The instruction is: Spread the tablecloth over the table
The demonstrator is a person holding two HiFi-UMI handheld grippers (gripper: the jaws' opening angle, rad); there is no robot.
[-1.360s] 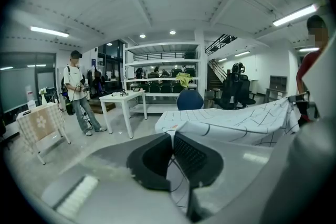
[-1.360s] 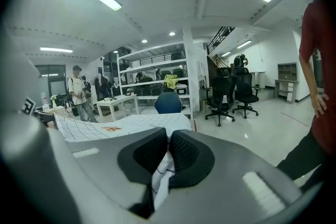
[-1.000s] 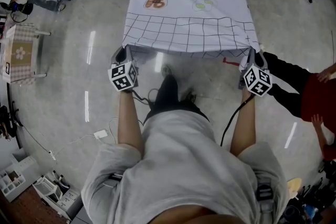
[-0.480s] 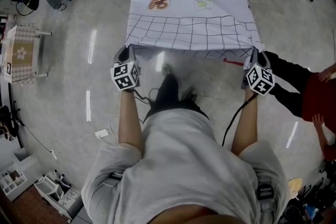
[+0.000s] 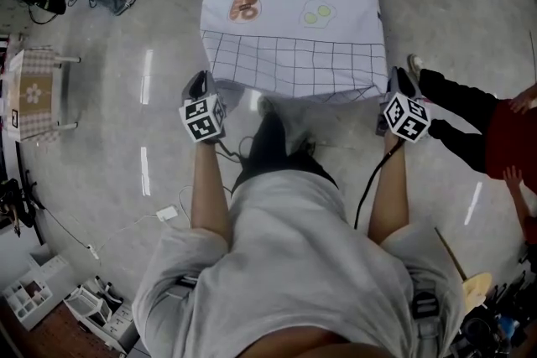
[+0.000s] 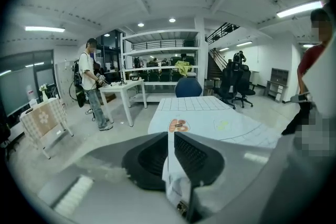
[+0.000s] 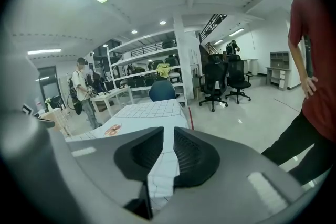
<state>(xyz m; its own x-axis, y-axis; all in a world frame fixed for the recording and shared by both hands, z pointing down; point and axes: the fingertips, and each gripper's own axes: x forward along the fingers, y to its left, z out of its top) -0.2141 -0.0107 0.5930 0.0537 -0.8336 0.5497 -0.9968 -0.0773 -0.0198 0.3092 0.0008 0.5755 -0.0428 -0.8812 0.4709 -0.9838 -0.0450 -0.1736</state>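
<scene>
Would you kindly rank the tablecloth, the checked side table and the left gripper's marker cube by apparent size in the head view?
Largest: tablecloth
Then: checked side table
Smallest: left gripper's marker cube, despite being nearer the camera

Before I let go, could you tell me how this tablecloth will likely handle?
Probably floppy: the tablecloth crumples thin inside the left gripper and right gripper. Likely light: those two pinches alone carry its hanging front edge.
</scene>
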